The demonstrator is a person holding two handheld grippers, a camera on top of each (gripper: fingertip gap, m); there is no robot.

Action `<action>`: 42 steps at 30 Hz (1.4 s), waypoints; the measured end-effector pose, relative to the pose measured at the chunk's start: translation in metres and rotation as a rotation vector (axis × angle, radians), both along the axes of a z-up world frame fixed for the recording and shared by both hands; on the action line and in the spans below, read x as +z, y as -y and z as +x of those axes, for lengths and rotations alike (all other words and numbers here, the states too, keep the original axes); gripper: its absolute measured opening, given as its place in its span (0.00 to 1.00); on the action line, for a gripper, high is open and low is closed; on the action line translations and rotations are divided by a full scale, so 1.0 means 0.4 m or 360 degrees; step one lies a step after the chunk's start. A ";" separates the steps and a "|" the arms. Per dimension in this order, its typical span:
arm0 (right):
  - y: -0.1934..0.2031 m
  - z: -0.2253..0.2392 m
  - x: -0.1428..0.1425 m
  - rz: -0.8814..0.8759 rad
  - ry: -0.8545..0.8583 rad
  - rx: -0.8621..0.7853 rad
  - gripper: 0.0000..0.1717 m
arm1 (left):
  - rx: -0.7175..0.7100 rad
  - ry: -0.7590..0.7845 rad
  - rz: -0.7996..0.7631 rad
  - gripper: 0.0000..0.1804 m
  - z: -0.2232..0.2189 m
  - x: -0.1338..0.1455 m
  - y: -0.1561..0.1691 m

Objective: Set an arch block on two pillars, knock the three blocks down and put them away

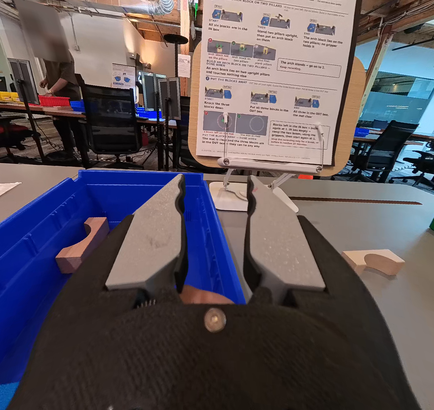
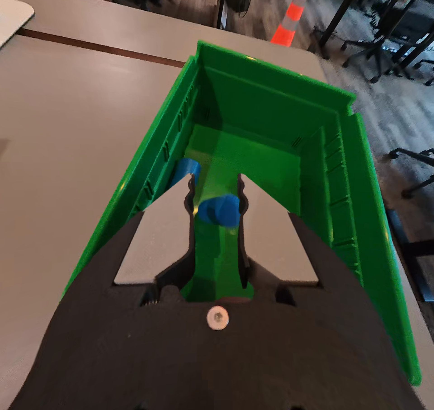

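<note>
— Green bin (image 2: 270,88) on my right: is that where the blocks go?

— Yes. My right hand-held gripper (image 2: 215,177) hangs over it, fingers parted. A blue cylinder (image 2: 218,210) sits between them, blurred; there is a gap on its left side, so I judge it let go and falling, not gripped. A second blue cylinder (image 2: 185,168) already lies against the bin's left wall.

— And the arch?

— The pale arch block (image 1: 373,263) lies on its side on the worktop (image 1: 352,229), well apart from the green bin, so it is probably the last to put away.

— Your left?

— My left hand-held gripper (image 1: 215,182) is spread wide and grasps nothing, waiting at the edge of the blue bin (image 1: 47,210), where a dark arch block (image 1: 82,246) stays in store.
</note>
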State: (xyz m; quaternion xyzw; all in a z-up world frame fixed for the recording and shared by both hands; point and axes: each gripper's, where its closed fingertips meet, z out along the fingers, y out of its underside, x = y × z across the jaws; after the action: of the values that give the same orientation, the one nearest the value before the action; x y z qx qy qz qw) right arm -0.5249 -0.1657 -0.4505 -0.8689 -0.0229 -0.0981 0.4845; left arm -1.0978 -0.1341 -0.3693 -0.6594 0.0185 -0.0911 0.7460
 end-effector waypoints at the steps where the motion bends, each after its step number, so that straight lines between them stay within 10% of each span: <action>1: 0.000 -0.005 0.008 0.0020 -0.0008 0.0004 0.21 | -0.0001 0.0000 0.0000 0.28 0.000 0.000 0.000; 14: 0.002 -0.381 0.180 0.0410 -0.0020 0.0712 0.22 | -0.0022 0.0002 -0.0001 0.28 0.005 0.002 0.003; 24: -0.050 -0.669 0.009 0.0083 0.0077 0.1222 0.30 | -0.0036 -0.0014 0.0015 0.28 0.014 0.008 0.008; 42: -0.156 -0.694 -0.192 -0.0297 0.0220 0.1267 0.19 | -0.0053 -0.0050 0.0034 0.28 0.029 0.014 0.015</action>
State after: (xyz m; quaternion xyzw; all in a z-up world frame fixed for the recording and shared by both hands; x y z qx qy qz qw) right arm -0.8024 -0.1032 -0.5273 -0.8238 -0.3983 0.0413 0.4012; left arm -1.0861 -0.1400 -0.3638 -0.6524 0.0423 -0.0929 0.7510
